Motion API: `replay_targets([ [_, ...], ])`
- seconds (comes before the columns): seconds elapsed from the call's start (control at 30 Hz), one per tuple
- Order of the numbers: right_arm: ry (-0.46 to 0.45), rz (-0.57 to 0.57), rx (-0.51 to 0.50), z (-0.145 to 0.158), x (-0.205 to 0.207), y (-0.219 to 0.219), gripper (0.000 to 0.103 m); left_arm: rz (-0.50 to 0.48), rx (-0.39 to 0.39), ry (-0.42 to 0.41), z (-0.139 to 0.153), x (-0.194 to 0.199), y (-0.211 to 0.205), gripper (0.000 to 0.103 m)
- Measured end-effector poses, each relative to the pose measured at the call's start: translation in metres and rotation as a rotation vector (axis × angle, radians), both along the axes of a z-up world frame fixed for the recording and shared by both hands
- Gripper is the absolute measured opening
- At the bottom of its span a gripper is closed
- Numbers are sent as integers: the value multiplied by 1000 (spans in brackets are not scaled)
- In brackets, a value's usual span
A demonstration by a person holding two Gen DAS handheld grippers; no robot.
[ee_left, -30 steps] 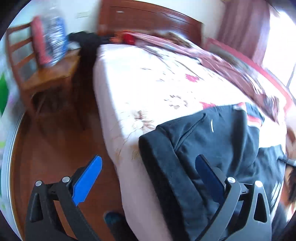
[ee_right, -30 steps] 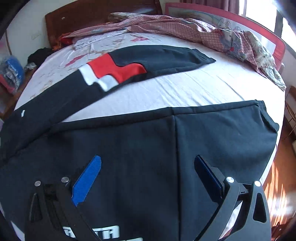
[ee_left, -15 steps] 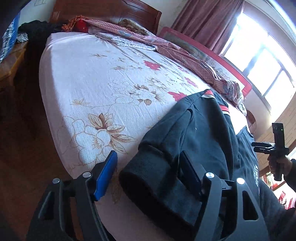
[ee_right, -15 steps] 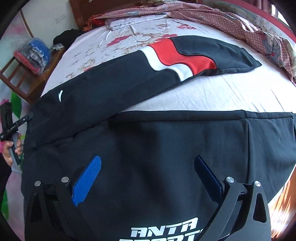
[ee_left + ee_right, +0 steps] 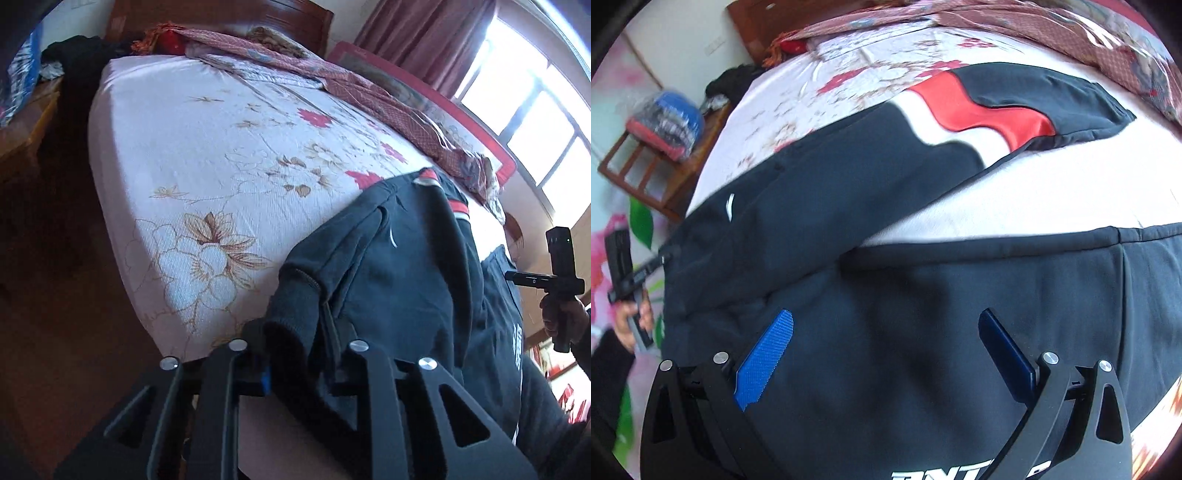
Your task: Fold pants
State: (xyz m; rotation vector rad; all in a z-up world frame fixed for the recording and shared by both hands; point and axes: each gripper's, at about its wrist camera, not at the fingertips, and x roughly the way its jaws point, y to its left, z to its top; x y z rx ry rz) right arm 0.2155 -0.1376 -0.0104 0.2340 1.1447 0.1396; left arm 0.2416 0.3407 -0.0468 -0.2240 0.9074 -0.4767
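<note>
Pants (image 5: 849, 206) lie spread across the flowered bed (image 5: 207, 155), dark fabric with a red and white wavy band on the far leg, the nearer leg running along the mattress edge. The left gripper (image 5: 299, 365) has its jaws pinched tight on the ribbed waistband corner (image 5: 295, 306), which bunches up between the fingers at the bed's near edge. The right gripper (image 5: 886, 354) hangs over the near leg with its blue pads (image 5: 764, 362) spread wide, nothing between them, white lettering just below. A crumpled reddish blanket (image 5: 369, 96) lies along the far side by the headboard (image 5: 221, 18). A wooden chair (image 5: 653, 162) stands beside the bed.
</note>
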Motion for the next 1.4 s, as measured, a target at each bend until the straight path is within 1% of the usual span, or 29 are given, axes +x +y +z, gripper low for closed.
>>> replay_targets([
  [0.07, 13, -69, 44, 10, 30, -19, 100, 78, -13, -53, 18, -14, -4, 10],
  [0.13, 24, -147, 125, 20, 69, -41, 100, 123, -86, -111, 39, -31, -4, 9],
  [0.23, 41, -227, 179, 30, 132, -59, 100, 158, -197, -181, 66, -55, -7, 9],
  [0.27, 57, -250, 201, 30, 152, -63, 100, 155, -211, -199, 73, -61, -10, 9],
  [0.33, 123, -308, 251, 24, 187, -69, 100, 149, -228, -234, 85, -73, -16, 9],
  [0.37, 147, -357, 258, 20, 201, -71, 100, 133, -250, -248, 90, -79, -18, 9],
  [0.43, 222, -405, 279, 6, 225, -73, 100, 113, -260, -280, 99, -90, -23, 9],
  [0.5, 271, -478, 314, -8, 237, -79, 100, 82, -282, -301, 104, -100, -26, 9],
  [0.57, 312, -541, 316, -20, 242, -84, 100, 44, -278, -323, 110, -110, -30, 9],
  [0.6, 328, -556, 324, -26, 242, -86, 100, 28, -268, -331, 112, -115, -32, 9],
  [0.63, 340, -563, 325, -31, 242, -87, 97, 13, -265, -332, 113, -119, -33, 9],
  [0.67, 330, -555, 310, -33, 242, -87, 90, 1, -273, -327, 113, -123, -33, 9],
  [0.7, 313, -509, 289, -33, 243, -85, 61, 0, -271, -325, 112, -125, -34, 9],
  [0.73, 292, -464, 245, -31, 241, -83, 26, 4, -258, -323, 112, -127, -34, 9],
  [0.77, 260, -430, 235, -28, 237, -83, 14, 9, -249, -322, 111, -129, -33, 9],
  [0.8, 218, -400, 248, -22, 231, -85, 5, 19, -241, -321, 110, -130, -30, 9],
  [0.83, 179, -378, 251, -14, 222, -88, 4, 43, -231, -317, 108, -130, -27, 9],
  [0.93, 88, -349, 316, 12, 185, -103, 3, 98, -206, -314, 101, -133, -17, 9],
  [0.97, 53, -342, 341, 22, 167, -109, 3, 103, -206, -314, 100, -135, -16, 10],
  [1.0, 25, -332, 364, 31, 150, -114, 3, 92, -222, -325, 99, -141, -15, 10],
  [1.1, -44, -307, 410, 53, 81, -131, 3, 70, -215, -353, 101, -169, -19, 11],
  [1.17, -37, -309, 421, 51, 36, -140, 3, 60, -190, -366, 99, -195, -23, 13],
  [1.2, -27, -310, 422, 46, 15, -143, 3, 57, -183, -351, 96, -205, -25, 14],
  [1.3, 23, -340, 433, 16, -43, -152, 3, 51, -123, -296, 79, -235, -31, 16],
  [1.33, 39, -356, 447, 3, -60, -155, 3, 42, -93, -276, 73, -244, -35, 17],
  [1.4, 71, -397, 459, -22, -87, -161, 3, 19, -59, -233, 59, -258, -43, 18],
])
